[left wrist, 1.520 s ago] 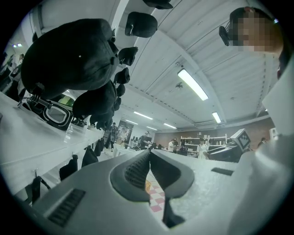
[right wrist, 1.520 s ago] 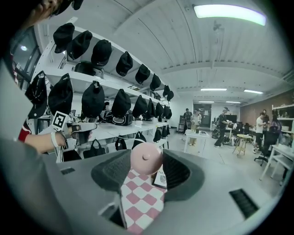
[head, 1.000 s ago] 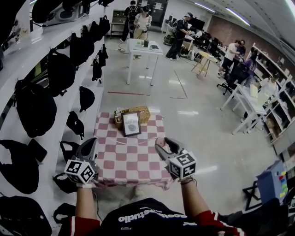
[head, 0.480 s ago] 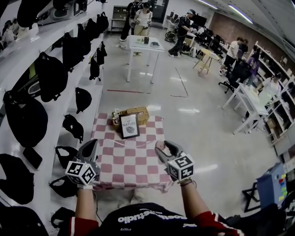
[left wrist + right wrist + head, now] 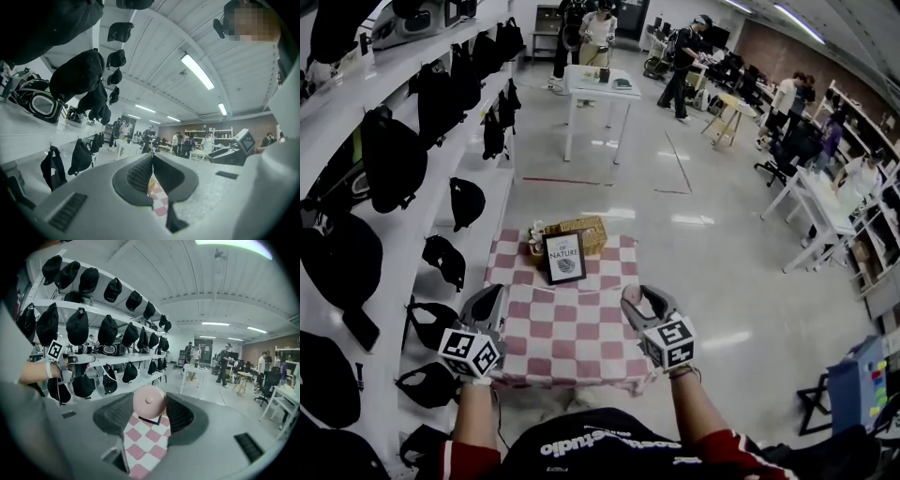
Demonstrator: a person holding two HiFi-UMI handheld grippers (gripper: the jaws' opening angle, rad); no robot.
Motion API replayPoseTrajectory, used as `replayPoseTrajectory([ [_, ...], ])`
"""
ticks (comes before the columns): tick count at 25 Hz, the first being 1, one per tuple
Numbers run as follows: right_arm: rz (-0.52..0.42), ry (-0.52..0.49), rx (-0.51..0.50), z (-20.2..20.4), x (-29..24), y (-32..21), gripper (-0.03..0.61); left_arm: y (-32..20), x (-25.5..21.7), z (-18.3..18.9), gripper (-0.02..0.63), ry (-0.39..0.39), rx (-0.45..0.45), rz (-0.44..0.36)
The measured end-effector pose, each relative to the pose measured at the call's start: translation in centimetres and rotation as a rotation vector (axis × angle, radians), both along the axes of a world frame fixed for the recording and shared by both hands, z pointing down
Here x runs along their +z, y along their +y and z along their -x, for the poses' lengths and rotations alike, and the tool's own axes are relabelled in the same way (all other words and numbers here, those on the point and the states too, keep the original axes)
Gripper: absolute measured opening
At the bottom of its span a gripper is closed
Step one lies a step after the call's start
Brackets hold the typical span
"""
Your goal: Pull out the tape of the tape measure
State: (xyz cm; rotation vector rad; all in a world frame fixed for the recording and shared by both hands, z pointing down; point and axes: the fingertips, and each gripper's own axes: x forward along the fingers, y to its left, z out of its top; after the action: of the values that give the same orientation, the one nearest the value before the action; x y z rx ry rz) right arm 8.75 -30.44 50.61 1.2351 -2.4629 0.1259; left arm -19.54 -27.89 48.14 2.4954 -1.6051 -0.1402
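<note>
A round pink tape measure [image 5: 149,401] sits between the jaws of my right gripper [image 5: 149,405], which is shut on its case. In the head view the right gripper [image 5: 634,297] hovers over the near right part of the pink-and-white checked table [image 5: 572,328]. My left gripper [image 5: 493,296] hangs over the table's near left edge. Its jaws are pressed together in the left gripper view [image 5: 152,161], and nothing shows between them. No drawn-out tape can be made out between the two grippers.
A framed sign [image 5: 564,256] and a wicker basket [image 5: 581,230] stand at the table's far side. White shelves with black caps and bags [image 5: 394,150] run along the left. A white table [image 5: 600,89] and several people are farther off on the shiny floor.
Both grippers hold almost the same places over the table. The head view has drifted slightly, so the shelves on the left sit differently in the picture.
</note>
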Motion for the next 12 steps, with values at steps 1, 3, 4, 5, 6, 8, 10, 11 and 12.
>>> replayPoseTrajectory([
  [1,-0.008,0.005,0.002,-0.1,0.3,-0.3,0.221,-0.3,0.3,-0.1,0.008,-0.007,-0.003,0.003],
  [3,-0.03,0.027,0.003,-0.4,0.7,-1.0,0.221,-0.9,0.9,-0.2,0.008,-0.024,-0.011,0.009],
  [4,-0.041,0.043,-0.001,-0.4,0.9,-1.3,0.221,-1.2,1.1,-0.2,0.008,-0.029,-0.015,0.01],
  [5,-0.049,0.057,-0.006,-0.4,1.1,-1.5,0.221,-1.4,1.2,-0.3,0.008,-0.032,-0.019,0.012],
  [6,-0.056,0.068,-0.011,-0.5,1.3,-1.7,0.221,-1.6,1.4,-0.3,0.008,-0.034,-0.021,0.014],
  [8,-0.061,0.077,-0.018,-0.5,1.8,-2.2,0.221,-2.1,1.9,-0.5,0.008,-0.039,-0.022,0.02],
  [10,-0.062,0.081,-0.022,-0.5,2.1,-2.9,0.221,-2.8,2.3,-0.5,0.008,-0.042,-0.021,0.028],
  [11,-0.063,0.085,-0.024,-0.5,2.3,-3.2,0.221,-3.2,2.5,-0.5,0.008,-0.044,-0.021,0.032],
  [12,-0.064,0.09,-0.027,-0.5,2.5,-3.6,0.221,-3.6,2.8,-0.5,0.008,-0.046,-0.02,0.034],
])
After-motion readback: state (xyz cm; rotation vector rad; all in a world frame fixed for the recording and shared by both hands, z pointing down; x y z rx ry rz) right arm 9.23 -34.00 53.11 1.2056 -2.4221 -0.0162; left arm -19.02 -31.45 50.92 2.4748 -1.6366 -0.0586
